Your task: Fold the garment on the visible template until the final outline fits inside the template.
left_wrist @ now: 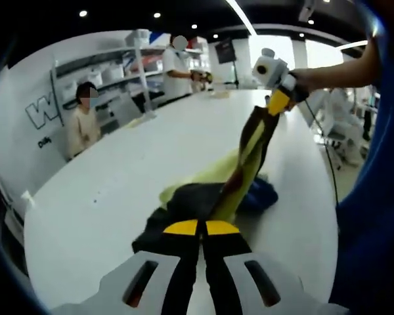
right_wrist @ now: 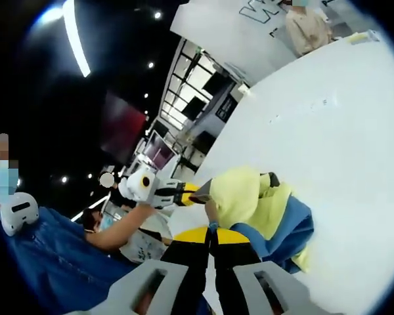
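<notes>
I'm pinching the yellow, black and blue fabric garment (left_wrist: 240,177) in both closed grippers (left_wrist: 198,230) (right_wrist: 212,231), keeping it taut while lowering it flat onto the white table (left_wrist: 118,184).

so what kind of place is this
Probably a lab or workshop: storage shelves along the wall, a big white table bearing the garment, and other people working nearby under ceiling spotlights.

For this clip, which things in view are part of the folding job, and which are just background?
Job: yellow, black and blue fabric garment, pinched by left gripper and right gripper; white table.

Background: grey wall shelving; seated person; standing person.
</notes>
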`<action>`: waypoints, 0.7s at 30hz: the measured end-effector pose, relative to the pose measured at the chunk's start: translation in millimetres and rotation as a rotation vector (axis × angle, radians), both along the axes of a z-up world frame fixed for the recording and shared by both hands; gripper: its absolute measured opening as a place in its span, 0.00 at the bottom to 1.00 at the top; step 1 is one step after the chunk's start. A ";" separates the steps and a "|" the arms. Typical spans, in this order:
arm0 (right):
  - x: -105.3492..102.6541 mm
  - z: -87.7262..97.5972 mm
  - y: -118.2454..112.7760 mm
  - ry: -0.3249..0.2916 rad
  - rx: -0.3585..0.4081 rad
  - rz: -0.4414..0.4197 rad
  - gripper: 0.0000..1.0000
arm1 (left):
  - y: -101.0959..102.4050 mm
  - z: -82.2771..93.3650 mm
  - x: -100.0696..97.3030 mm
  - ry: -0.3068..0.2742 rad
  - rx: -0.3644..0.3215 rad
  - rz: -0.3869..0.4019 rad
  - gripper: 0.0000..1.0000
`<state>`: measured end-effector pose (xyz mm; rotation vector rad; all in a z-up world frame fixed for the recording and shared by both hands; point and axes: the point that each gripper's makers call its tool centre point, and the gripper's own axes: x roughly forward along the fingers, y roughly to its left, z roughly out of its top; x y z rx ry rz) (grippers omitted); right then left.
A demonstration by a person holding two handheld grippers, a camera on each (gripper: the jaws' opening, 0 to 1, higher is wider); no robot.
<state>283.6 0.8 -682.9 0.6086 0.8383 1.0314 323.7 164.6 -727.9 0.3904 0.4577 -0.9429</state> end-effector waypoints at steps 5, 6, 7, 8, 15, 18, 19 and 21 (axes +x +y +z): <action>-1.0 3.2 -1.2 -0.018 0.005 -0.005 0.00 | -0.2 5.2 -4.5 0.013 -0.013 0.012 0.00; -1.3 3.9 -2.0 -0.024 0.005 -0.006 0.00 | 0.1 4.9 -5.0 0.016 -0.012 0.015 0.00; -1.5 4.7 -2.6 -0.028 0.004 -0.009 0.00 | 0.4 5.2 -6.9 0.017 -0.010 0.017 0.00; -1.7 5.8 -3.2 -0.031 0.004 -0.012 0.00 | 0.1 6.6 -10.4 0.019 -0.010 0.019 0.00; 0.7 17.9 -4.4 -0.080 0.009 -0.025 0.00 | -2.4 17.1 -16.7 0.017 -0.029 0.035 0.00; 3.1 23.8 -3.8 -0.108 0.011 -0.030 0.00 | -3.4 26.9 -17.2 0.002 -0.041 0.053 0.00; 3.8 26.2 -3.6 -0.122 0.008 -0.032 0.00 | -3.4 29.3 -17.2 -0.002 -0.043 0.056 0.00; 4.4 28.0 -3.5 -0.134 0.007 -0.034 0.00 | -3.6 32.4 -17.1 -0.006 -0.048 0.062 0.00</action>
